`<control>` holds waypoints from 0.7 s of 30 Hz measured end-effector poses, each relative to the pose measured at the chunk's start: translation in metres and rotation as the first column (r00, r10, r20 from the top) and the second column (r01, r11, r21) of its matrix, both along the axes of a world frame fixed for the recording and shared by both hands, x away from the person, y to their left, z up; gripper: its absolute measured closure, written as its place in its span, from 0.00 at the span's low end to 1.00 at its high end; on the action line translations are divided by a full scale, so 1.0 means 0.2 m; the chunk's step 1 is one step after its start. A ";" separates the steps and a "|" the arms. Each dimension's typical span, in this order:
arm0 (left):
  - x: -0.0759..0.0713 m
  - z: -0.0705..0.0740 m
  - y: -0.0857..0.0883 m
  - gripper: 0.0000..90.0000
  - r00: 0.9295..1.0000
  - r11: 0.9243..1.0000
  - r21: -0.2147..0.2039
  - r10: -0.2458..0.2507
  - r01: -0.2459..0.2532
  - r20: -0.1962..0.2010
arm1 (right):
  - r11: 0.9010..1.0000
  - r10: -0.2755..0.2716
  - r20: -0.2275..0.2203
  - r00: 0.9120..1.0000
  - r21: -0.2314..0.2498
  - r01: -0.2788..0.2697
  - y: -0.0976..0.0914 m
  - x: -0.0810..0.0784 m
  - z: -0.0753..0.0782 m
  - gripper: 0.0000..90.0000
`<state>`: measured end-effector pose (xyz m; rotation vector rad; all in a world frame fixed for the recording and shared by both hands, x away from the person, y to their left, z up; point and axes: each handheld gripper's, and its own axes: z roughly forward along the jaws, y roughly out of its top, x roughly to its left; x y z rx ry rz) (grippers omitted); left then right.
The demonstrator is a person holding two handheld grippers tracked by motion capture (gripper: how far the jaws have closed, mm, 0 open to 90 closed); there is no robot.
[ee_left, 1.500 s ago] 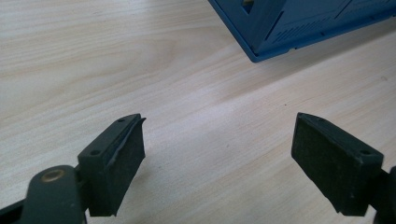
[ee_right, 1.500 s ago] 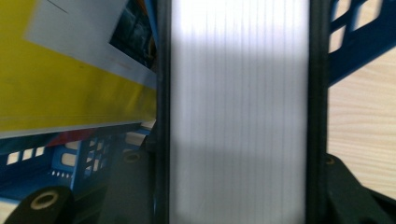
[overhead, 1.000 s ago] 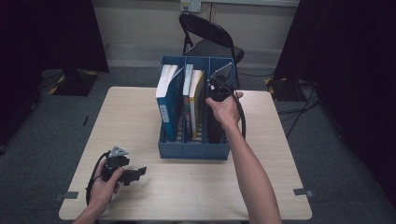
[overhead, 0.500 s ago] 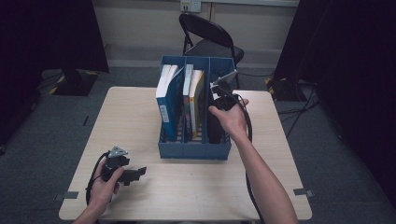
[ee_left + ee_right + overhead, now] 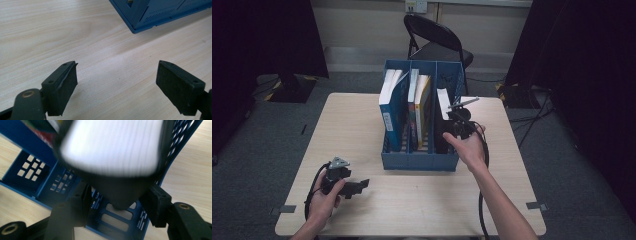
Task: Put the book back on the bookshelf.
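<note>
So we've got a pale wood worktop (image 5: 362, 125) on grey carpet, with the left gripper (image 5: 354, 186) resting near our edge, fingers released and nothing between them. Further out, the right gripper (image 5: 451, 131) has a black book (image 5: 117, 157) between its fingers, standing in the right slot of the blue file rack (image 5: 419, 161). It's blurry up close, so we can't tell if they're actually pinching it; behind sits a folding chair (image 5: 434, 37).

In the right gripper view the black book (image 5: 110, 152) is blurred, its top cut off by the picture's edge. The blue file rack (image 5: 160, 12) is cropped to one corner in the left gripper view. From above, the book covers (image 5: 422, 107) are too small to read.
</note>
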<state>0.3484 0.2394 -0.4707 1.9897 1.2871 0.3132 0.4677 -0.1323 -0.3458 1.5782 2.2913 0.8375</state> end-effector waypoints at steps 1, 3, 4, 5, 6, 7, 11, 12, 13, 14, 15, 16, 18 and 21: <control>0.00 0.00 0.00 0.19 1.000 1.000 0.000 -0.002 0.002 0.000 | 1.000 0.000 0.012 1.000 0.014 -0.001 -0.01 -0.01 -0.02 0.50; 0.00 0.00 0.00 0.19 1.000 1.000 0.002 0.002 -0.002 0.004 | 0.999 -0.002 0.037 0.999 0.039 0.001 -0.03 -0.03 -0.07 0.51; 0.00 0.00 0.00 0.19 1.000 1.000 0.003 0.002 -0.002 0.002 | 0.999 -0.005 0.050 0.999 0.051 0.002 -0.03 -0.04 -0.09 0.51; 0.00 0.00 -0.01 0.19 1.000 1.000 -0.004 0.009 -0.009 0.004 | 0.998 -0.010 0.057 0.998 0.059 0.007 -0.04 -0.05 -0.11 0.52; 0.00 0.00 -0.01 0.19 1.000 1.000 -0.003 0.008 -0.008 0.004 | 0.998 -0.018 0.072 0.997 0.067 0.013 -0.04 -0.05 -0.13 0.51; 0.00 0.00 -0.01 0.19 1.000 1.000 -0.002 0.007 -0.007 0.005 | 0.998 -0.020 0.086 0.996 0.065 0.015 -0.04 -0.06 -0.14 0.52; 0.00 0.00 0.00 0.19 1.000 1.000 0.000 -0.001 0.001 0.000 | 0.997 -0.057 0.125 0.991 0.063 0.049 -0.02 -0.06 -0.17 0.54; 0.00 0.00 0.00 0.19 1.000 1.000 -0.002 -0.001 0.001 0.001 | 0.996 -0.062 0.129 0.990 0.072 0.053 -0.01 -0.06 -0.17 0.54; 0.00 0.00 0.00 0.19 1.000 1.000 -0.002 -0.001 0.001 0.001 | 0.996 -0.061 0.140 0.988 0.066 0.052 0.00 -0.07 -0.18 0.54; 0.00 0.00 0.00 0.19 1.000 1.000 -0.002 -0.001 0.001 0.002 | 0.996 -0.064 0.149 0.987 0.066 0.055 0.01 -0.07 -0.18 0.54; 0.00 0.00 0.00 0.19 1.000 1.000 -0.003 0.002 -0.002 0.005 | 0.996 -0.068 0.155 0.986 0.064 0.058 0.01 -0.06 -0.18 0.54; 0.00 0.00 0.00 0.19 1.000 1.000 -0.007 0.007 -0.007 0.003 | 0.996 -0.071 0.160 0.985 0.065 0.061 0.02 -0.06 -0.18 0.54; 0.00 0.00 0.00 0.19 1.000 1.000 -0.007 0.011 -0.011 0.004 | 0.995 -0.078 0.162 0.984 0.069 0.068 0.03 -0.04 -0.18 0.54; 0.01 0.00 0.00 0.19 1.000 1.000 -0.008 0.014 -0.014 0.003 | 0.994 -0.090 0.163 0.983 0.075 0.078 0.04 -0.01 -0.18 0.54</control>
